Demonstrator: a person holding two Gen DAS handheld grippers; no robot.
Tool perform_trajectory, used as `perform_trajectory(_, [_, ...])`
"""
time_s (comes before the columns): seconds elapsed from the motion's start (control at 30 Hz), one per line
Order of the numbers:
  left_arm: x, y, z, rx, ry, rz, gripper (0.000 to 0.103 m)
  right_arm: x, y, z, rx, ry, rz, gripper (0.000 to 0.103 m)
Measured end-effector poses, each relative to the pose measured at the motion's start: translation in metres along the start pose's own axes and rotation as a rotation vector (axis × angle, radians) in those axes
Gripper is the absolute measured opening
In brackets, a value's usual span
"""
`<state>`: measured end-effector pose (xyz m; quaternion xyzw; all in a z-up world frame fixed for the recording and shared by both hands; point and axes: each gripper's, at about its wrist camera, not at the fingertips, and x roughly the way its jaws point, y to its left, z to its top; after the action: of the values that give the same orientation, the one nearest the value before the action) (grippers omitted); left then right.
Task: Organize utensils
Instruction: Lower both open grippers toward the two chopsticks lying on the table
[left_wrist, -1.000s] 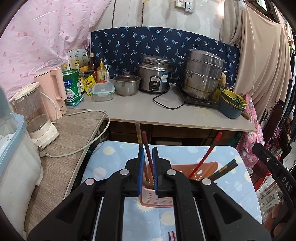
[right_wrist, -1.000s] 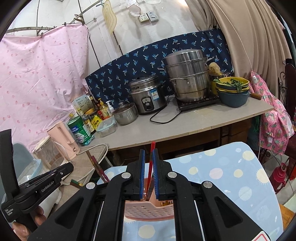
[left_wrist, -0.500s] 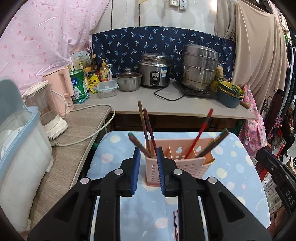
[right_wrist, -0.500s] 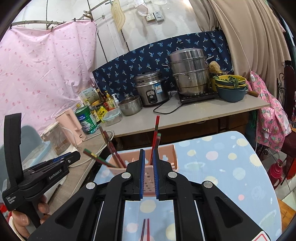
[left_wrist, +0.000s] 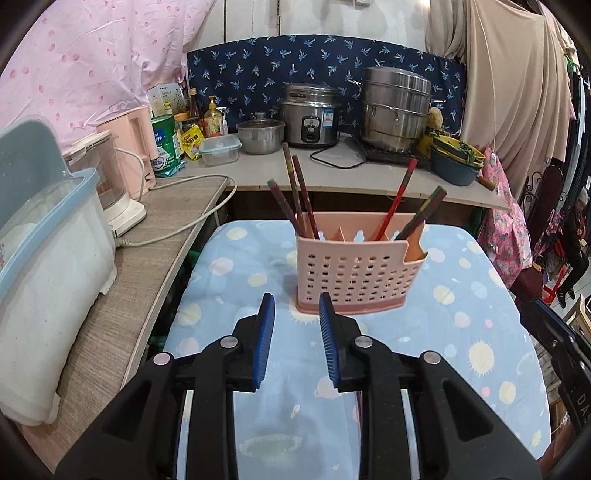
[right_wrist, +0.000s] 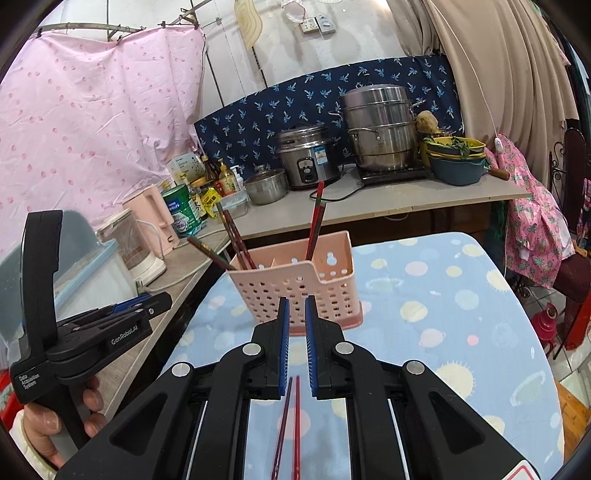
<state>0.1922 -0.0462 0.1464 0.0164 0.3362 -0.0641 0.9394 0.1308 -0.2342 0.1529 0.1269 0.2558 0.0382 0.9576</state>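
A pink perforated utensil holder (left_wrist: 354, 269) (right_wrist: 295, 288) stands upright on the blue dotted tablecloth (left_wrist: 461, 332). Several dark red chopsticks (left_wrist: 295, 199) lean in its left compartment. A red chopstick (left_wrist: 397, 199) and a green-tipped pair (left_wrist: 424, 210) lean at its right. Two red chopsticks (right_wrist: 291, 424) lie flat on the cloth under my right gripper (right_wrist: 296, 299), which is shut to a narrow slit and empty, just short of the holder. My left gripper (left_wrist: 296, 297) hovers in front of the holder's left corner. Its jaws are opening with nothing between them. A hand holds it at the left of the right wrist view (right_wrist: 140, 306).
Behind the table runs a grey counter (left_wrist: 332, 177) with a rice cooker (left_wrist: 310, 118), a steamer pot (left_wrist: 395, 110), stacked bowls (left_wrist: 456, 162) and bottles. To the left are a pink kettle (left_wrist: 129, 147), a blender (left_wrist: 110, 184), a white cable and a white tub with a blue lid (left_wrist: 48, 258).
Both grippers have drawn back from the holder and sunk a little, so it now stands whole ahead of them. The left jaws let go of the chopsticks and spread apart. The right jaws kept their narrow gap.
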Motion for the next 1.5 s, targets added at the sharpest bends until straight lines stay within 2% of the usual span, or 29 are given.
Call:
perform_trajectory(0.17, [-0.001, 0.003, -0.02, -0.001, 0.028, -0.001, 0.025, -0.006, 0.003, -0.022, -0.02, 0.028, -0.008, 0.009])
perform_trajectory(0.33, [0.0, 0.005, -0.046, 0.006, 0.059, 0.009, 0.033, -0.006, 0.001, -0.047, -0.037, 0.082, -0.019, 0.009])
perform_trajectory(0.97, [0.015, 0.009, -0.14, 0.014, 0.209, 0.021, 0.033, 0.004, -0.004, -0.171, -0.017, 0.318, -0.019, 0.011])
perform_trajectory(1.17, [0.016, 0.009, -0.157, 0.014, 0.244, 0.016, 0.033, 0.004, -0.003, -0.193, -0.013, 0.362, -0.02, 0.011])
perform_trajectory(1.5, [0.017, 0.005, -0.17, 0.027, 0.273, 0.011, 0.036, 0.005, 0.006, -0.207, -0.024, 0.385, -0.005, 0.014])
